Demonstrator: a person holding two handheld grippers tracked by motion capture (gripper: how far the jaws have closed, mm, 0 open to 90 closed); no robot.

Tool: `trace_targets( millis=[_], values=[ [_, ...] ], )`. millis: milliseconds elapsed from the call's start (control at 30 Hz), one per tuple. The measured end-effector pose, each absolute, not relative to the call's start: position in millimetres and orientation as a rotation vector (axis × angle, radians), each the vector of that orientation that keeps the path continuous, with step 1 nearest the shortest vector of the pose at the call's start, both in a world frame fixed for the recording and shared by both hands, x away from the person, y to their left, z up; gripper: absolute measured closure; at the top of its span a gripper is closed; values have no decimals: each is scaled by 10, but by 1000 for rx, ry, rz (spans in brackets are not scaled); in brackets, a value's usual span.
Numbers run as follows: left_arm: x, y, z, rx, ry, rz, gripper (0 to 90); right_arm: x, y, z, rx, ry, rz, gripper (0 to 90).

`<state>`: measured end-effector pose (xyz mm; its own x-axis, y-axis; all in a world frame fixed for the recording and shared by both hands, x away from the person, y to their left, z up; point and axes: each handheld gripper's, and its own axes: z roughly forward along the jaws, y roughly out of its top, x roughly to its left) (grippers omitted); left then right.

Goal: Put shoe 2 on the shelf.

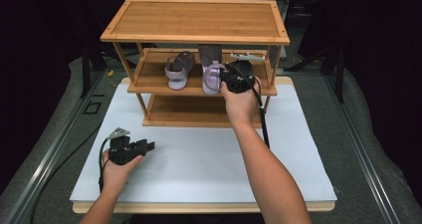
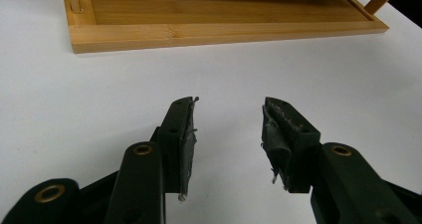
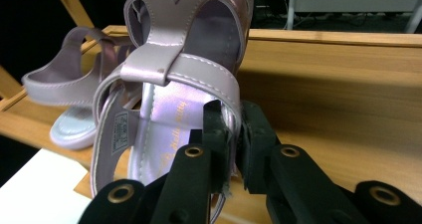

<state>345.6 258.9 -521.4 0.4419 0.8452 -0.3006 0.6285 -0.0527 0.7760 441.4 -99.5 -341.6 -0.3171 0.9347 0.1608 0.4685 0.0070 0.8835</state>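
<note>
Two lilac strappy sandals are on the middle shelf of a bamboo shoe rack (image 1: 194, 20). The left sandal (image 1: 178, 69) (image 3: 64, 92) lies flat on the shelf. The right sandal (image 1: 211, 77) (image 3: 164, 109) is at the shelf's front edge, and my right gripper (image 1: 222, 79) (image 3: 234, 129) is shut on its back heel strap. I cannot tell whether its sole rests fully on the wood. My left gripper (image 1: 149, 145) (image 2: 229, 129) hovers low over the white board (image 1: 199, 159), open, with nothing between its jaws.
The rack stands at the back of the white board. Its bottom shelf (image 2: 219, 15) lies just ahead of the left gripper, and its top shelf is bare. The right forearm crosses the board's middle. Dark floor and metal rails flank the board.
</note>
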Motion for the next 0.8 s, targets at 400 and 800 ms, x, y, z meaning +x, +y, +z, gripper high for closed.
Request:
trace_targets(
  millis=[400, 800],
  values=[
    [3473, 2596, -5226, 1770, 1269, 289, 558, 4637, -909, -3434, 1497, 1780, 1183, 830],
    [3485, 2610, -5243, 1761, 1281, 277, 561, 4864, -882, -3545, 1538, 1770, 1218, 809]
  ],
)
